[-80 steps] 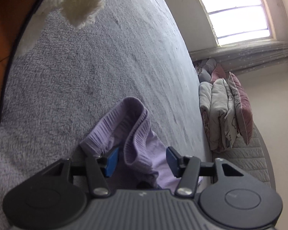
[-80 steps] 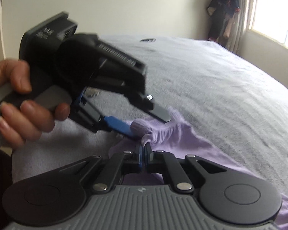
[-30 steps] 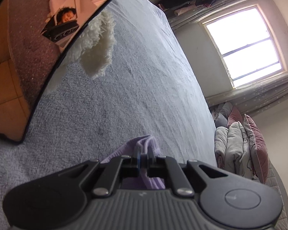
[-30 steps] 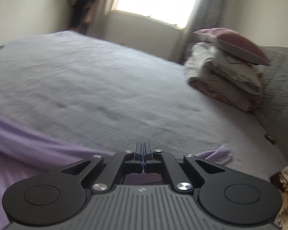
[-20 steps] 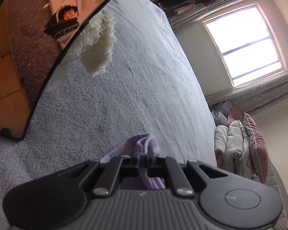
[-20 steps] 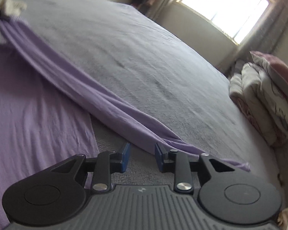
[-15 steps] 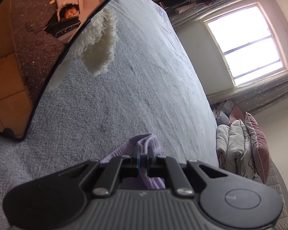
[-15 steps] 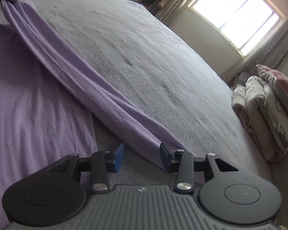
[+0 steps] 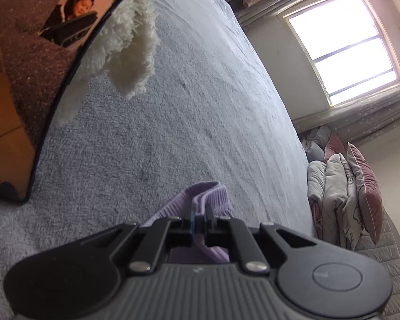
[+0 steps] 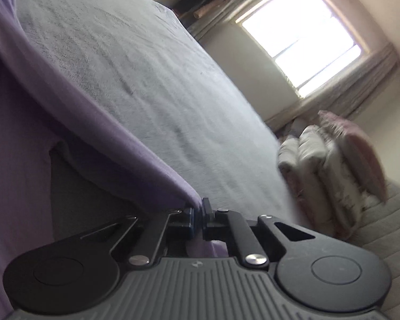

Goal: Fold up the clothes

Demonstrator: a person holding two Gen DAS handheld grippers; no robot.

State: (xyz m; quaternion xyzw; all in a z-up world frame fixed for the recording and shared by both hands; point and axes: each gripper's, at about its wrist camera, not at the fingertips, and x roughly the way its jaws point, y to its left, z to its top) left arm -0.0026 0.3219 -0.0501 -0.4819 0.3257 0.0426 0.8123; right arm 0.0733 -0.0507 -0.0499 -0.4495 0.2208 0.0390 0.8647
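A lilac garment lies on a wide grey bed. In the left wrist view its ribbed cuff (image 9: 208,200) bunches up between the pads of my left gripper (image 9: 199,220), which is shut on it. In the right wrist view a long lilac sleeve (image 10: 98,122) stretches taut from the upper left down into my right gripper (image 10: 197,213), shut on its edge. The flat body of the garment (image 10: 13,176) fills the left side of that view.
The grey bedspread (image 9: 200,101) runs toward a bright window (image 9: 344,50). A white fluffy item (image 9: 130,50) lies by a dark-framed mirror (image 9: 40,85) at the left. Stacked pillows and a folded quilt (image 10: 333,173) sit at the bed's head on the right.
My right gripper opened around the lilac sleeve, then shut on it while rolling and sinking toward the bed. The left gripper has kept its grip on the cuff and hardly moved.
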